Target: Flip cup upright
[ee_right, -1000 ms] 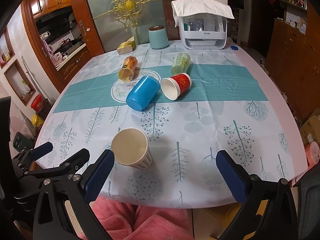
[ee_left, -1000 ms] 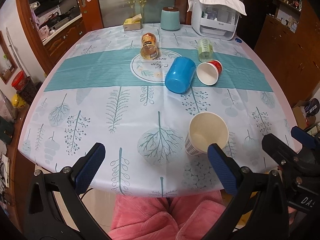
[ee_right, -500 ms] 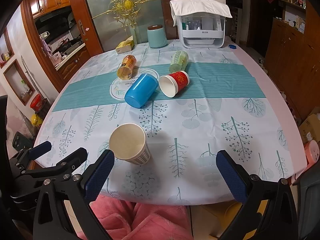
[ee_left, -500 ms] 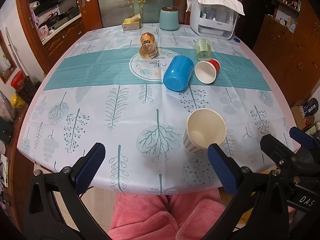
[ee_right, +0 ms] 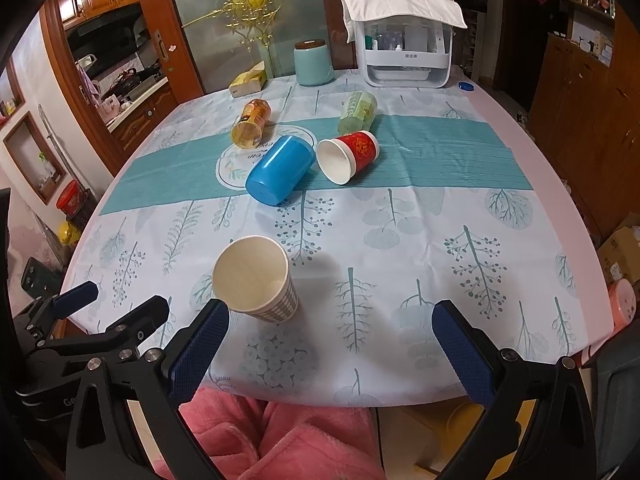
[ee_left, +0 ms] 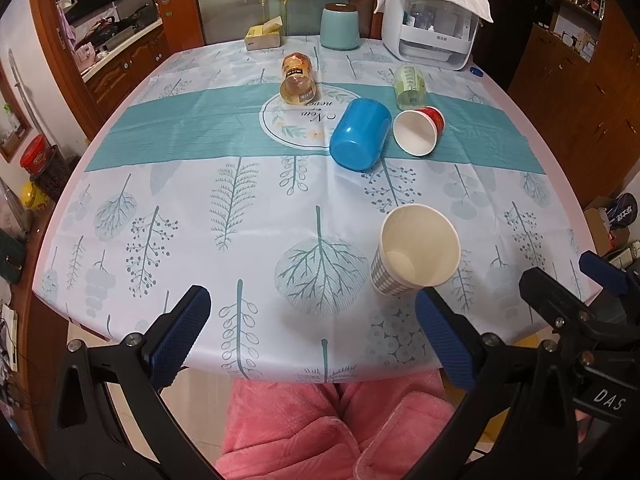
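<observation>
A checked paper cup stands upright near the table's front edge. A blue cup, a red paper cup, a green cup and an amber cup lie on their sides mid-table. My left gripper is open and empty, low before the table edge, left of the upright cup. My right gripper is open and empty, to the cup's right.
A white appliance with a cloth, a teal canister and a yellow box stand at the table's far edge. Pink-clad legs are below the front edge. Wooden cabinets flank both sides.
Both grippers have drawn back slightly from the table, staying open. The cups have not moved.
</observation>
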Action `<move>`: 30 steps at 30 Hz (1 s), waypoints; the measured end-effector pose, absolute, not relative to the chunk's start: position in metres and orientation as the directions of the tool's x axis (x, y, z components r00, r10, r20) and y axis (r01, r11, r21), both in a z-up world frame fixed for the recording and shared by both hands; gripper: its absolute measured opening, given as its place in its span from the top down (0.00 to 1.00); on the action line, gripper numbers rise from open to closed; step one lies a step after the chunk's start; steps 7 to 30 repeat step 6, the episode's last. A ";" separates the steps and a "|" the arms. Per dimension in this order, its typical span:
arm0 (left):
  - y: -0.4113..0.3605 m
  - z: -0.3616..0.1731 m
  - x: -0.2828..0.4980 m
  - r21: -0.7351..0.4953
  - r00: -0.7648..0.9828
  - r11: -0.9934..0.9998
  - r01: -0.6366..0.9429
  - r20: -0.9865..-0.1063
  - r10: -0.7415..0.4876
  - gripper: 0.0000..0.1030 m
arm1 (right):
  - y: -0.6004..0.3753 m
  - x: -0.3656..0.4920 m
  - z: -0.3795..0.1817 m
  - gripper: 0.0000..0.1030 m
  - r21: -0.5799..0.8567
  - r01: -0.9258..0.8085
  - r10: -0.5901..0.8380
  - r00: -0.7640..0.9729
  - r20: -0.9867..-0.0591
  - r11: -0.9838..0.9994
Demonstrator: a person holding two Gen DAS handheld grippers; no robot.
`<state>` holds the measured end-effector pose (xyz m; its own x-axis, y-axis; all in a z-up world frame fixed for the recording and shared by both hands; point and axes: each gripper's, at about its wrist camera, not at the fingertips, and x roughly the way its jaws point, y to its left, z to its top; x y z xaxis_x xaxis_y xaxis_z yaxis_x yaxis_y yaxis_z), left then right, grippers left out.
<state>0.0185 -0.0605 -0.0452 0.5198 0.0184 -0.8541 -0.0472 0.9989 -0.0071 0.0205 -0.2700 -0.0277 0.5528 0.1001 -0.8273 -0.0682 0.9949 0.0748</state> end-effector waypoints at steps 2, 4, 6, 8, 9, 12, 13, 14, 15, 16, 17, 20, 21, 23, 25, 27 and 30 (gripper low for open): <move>-0.060 -0.046 0.017 -0.007 0.518 0.999 -0.048 -0.855 0.019 0.01 | -0.269 0.020 -0.027 0.00 0.067 -0.069 0.094 0.555 -0.826 0.995; -0.060 -0.046 0.017 -0.003 0.516 0.998 -0.055 -0.856 0.026 0.01 | -0.269 0.018 -0.027 0.00 0.065 -0.070 0.093 0.556 -0.826 0.995; -0.060 -0.046 0.018 -0.003 0.516 0.999 -0.054 -0.856 0.026 0.01 | -0.268 0.019 -0.026 0.00 0.062 -0.070 0.091 0.556 -0.826 0.996; -0.060 -0.046 0.018 -0.003 0.516 0.999 -0.054 -0.856 0.026 0.01 | -0.268 0.019 -0.026 0.00 0.062 -0.070 0.091 0.556 -0.826 0.996; -0.060 -0.046 0.018 -0.003 0.516 0.999 -0.054 -0.856 0.026 0.01 | -0.268 0.019 -0.026 0.00 0.062 -0.070 0.091 0.556 -0.826 0.996; -0.060 -0.046 0.018 -0.003 0.516 0.999 -0.054 -0.856 0.026 0.01 | -0.268 0.019 -0.026 0.00 0.062 -0.070 0.091 0.556 -0.826 0.996; -0.060 -0.046 0.018 -0.003 0.516 0.999 -0.054 -0.856 0.026 0.01 | -0.268 0.019 -0.026 0.00 0.062 -0.070 0.091 0.556 -0.826 0.996; -0.060 -0.046 0.018 -0.003 0.516 0.999 -0.054 -0.856 0.026 0.01 | -0.268 0.019 -0.026 0.00 0.062 -0.070 0.091 0.556 -0.826 0.996; -0.060 -0.046 0.018 -0.003 0.516 0.999 -0.054 -0.856 0.026 0.01 | -0.268 0.019 -0.026 0.00 0.062 -0.070 0.091 0.556 -0.826 0.996; -0.060 -0.046 0.018 -0.003 0.516 0.999 -0.054 -0.856 0.026 0.01 | -0.268 0.019 -0.026 0.00 0.062 -0.070 0.091 0.556 -0.826 0.996; -0.060 -0.046 0.018 -0.003 0.516 0.999 -0.054 -0.856 0.026 0.01 | -0.268 0.019 -0.026 0.00 0.062 -0.070 0.091 0.556 -0.826 0.996; -0.060 -0.046 0.018 -0.003 0.516 0.999 -0.054 -0.856 0.026 0.01 | -0.268 0.019 -0.026 0.00 0.062 -0.070 0.091 0.556 -0.826 0.996; -0.060 -0.046 0.018 -0.003 0.516 0.999 -0.054 -0.856 0.026 0.01 | -0.268 0.019 -0.026 0.00 0.062 -0.070 0.091 0.556 -0.826 0.996; -0.060 -0.046 0.018 -0.003 0.516 0.999 -0.054 -0.856 0.026 0.01 | -0.268 0.019 -0.026 0.00 0.062 -0.070 0.091 0.556 -0.826 0.996; -0.060 -0.046 0.018 -0.003 0.516 0.999 -0.054 -0.856 0.026 0.01 | -0.268 0.019 -0.026 0.00 0.062 -0.070 0.091 0.556 -0.826 0.996; -0.060 -0.046 0.018 -0.003 0.516 0.999 -0.054 -0.856 0.026 0.01 | -0.268 0.019 -0.026 0.00 0.062 -0.070 0.091 0.556 -0.826 0.996; -0.060 -0.046 0.018 -0.003 0.516 0.999 -0.054 -0.856 0.026 0.01 | -0.268 0.019 -0.026 0.00 0.062 -0.070 0.091 0.556 -0.826 0.996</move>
